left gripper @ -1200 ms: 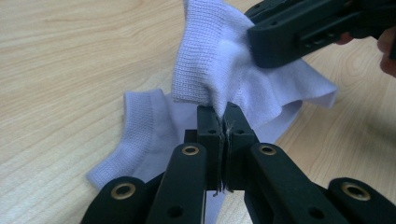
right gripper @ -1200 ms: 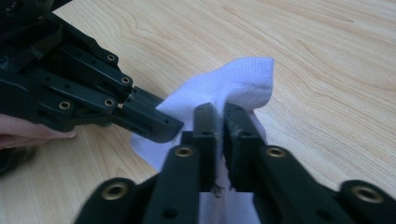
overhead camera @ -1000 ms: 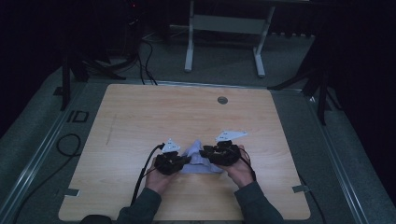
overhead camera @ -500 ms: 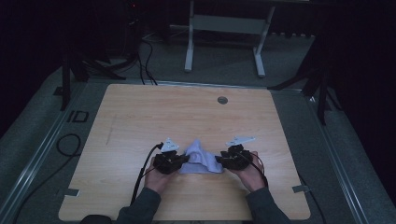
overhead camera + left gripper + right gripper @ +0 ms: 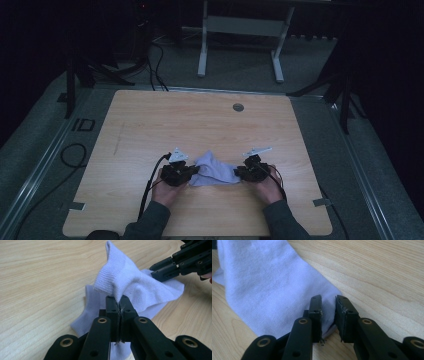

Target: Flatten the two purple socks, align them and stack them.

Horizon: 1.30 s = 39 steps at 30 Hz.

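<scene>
A pale white sock (image 5: 215,169) lies bunched on the wooden table (image 5: 200,120) near its front edge, between my two grippers. My left gripper (image 5: 192,172) is shut on the sock's ribbed cuff (image 5: 117,280), which stands up from its jaws (image 5: 120,298). My right gripper (image 5: 239,174) sits at the sock's other end. In the right gripper view its jaws (image 5: 328,302) have just been closing around the sock's edge (image 5: 267,290), with a gap still showing between the pads. The right gripper's black jaws (image 5: 165,268) also show in the left gripper view, resting against the sock.
A round grommet hole (image 5: 238,107) sits near the table's far edge. A metal frame stand (image 5: 240,30) is on the floor behind the table, and cables (image 5: 70,155) lie on the floor at the left. Tape marks (image 5: 75,205) sit at the front corners.
My right hand has moved right and down toward the table, and the sock now lies lower and more drawn out between the grippers. The left hand has stayed put.
</scene>
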### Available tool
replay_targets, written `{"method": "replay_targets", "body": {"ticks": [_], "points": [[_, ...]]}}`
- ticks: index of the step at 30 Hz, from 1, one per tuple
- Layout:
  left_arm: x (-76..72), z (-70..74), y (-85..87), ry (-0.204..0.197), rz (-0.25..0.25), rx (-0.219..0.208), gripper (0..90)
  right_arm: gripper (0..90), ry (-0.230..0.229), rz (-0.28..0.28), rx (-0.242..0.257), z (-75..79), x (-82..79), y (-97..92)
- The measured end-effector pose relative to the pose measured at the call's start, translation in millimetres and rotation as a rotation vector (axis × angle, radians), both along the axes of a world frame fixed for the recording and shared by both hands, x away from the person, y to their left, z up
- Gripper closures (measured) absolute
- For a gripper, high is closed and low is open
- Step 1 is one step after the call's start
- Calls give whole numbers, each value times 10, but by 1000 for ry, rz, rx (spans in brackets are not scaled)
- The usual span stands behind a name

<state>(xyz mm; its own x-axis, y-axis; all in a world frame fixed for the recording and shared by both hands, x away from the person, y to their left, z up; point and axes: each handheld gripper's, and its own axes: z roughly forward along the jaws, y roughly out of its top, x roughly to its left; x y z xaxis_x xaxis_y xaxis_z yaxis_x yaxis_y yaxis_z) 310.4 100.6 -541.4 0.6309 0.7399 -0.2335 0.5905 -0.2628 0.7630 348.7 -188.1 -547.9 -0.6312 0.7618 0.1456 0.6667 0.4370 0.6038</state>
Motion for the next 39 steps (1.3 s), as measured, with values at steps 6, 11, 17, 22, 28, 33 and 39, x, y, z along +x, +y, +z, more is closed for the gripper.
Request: {"method": "replay_targets", "body": {"ticks": [6,11,17,22,28,33,39], "points": [[-37,-8,80,27,10,9,880,751,-5,-9,-5,-2,-14,7],[-89,-38,125,59,15,23,877,747,-13,-15,-11,-4,-29,17],[-145,-52,134,83,18,41,861,745,-20,-16,-10,-9,-42,23],[-182,-18,219,67,48,42,823,742,-25,-15,-11,-12,-47,26],[-190,70,226,2,36,24,779,738,-32,-20,-19,-11,-61,40],[-181,59,89,-24,-11,51,778,737,-36,-21,-23,-11,-65,48],[-115,-49,-96,-19,-40,133,783,736,-42,-25,-24,-15,-75,52]]}}
